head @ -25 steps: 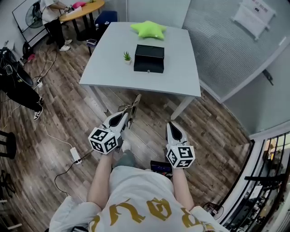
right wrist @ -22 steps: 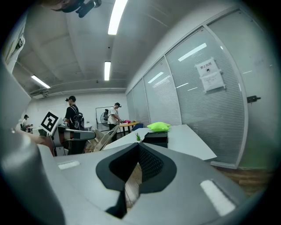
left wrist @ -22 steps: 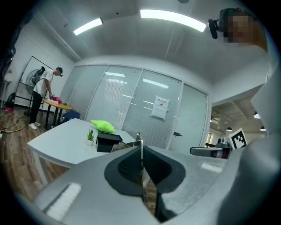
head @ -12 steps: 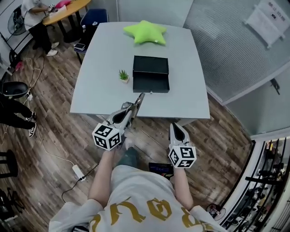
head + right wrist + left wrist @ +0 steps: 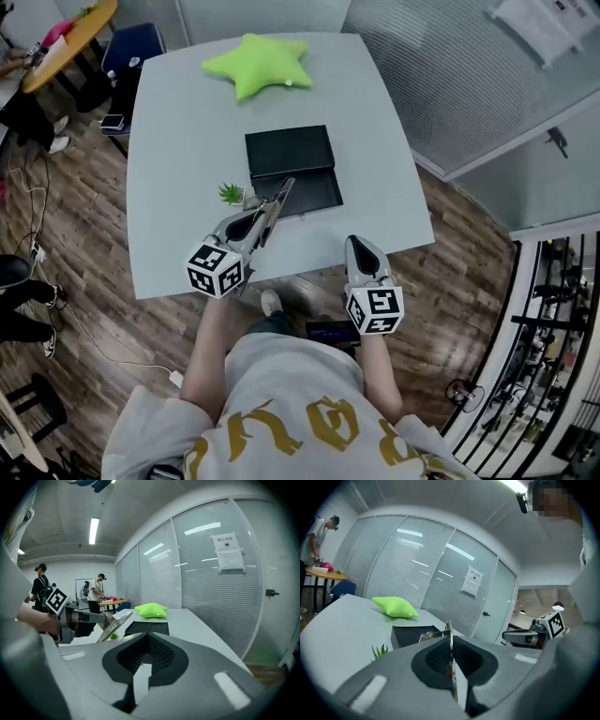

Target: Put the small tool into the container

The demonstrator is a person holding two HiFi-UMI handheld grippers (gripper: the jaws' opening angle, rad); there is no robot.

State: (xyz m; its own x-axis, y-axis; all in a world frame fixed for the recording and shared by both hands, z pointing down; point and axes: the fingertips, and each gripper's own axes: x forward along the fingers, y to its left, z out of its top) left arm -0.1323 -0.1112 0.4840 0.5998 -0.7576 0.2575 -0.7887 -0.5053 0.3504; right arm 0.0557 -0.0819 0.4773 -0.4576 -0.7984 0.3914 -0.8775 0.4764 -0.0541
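Clamping the small tool (image 5: 278, 199), a thin metal blade held edge-on between its fingers, the left gripper (image 5: 261, 221) hovered above the near part of the grey surface (image 5: 169, 187). The right gripper (image 5: 362, 248) hung at that surface's near edge, fingers pressed together on nothing. From the head view, the tool's tip overlapped the front of the black container (image 5: 291, 169); whether its top stood open, I couldn't tell. Doing this well, by my read, meant carrying the blade over the container, dipping its tip inside before releasing, and steering clear of the little potted plant (image 5: 231, 194) just beside the front-left corner. Farther back lay the green star cushion (image 5: 255, 64).
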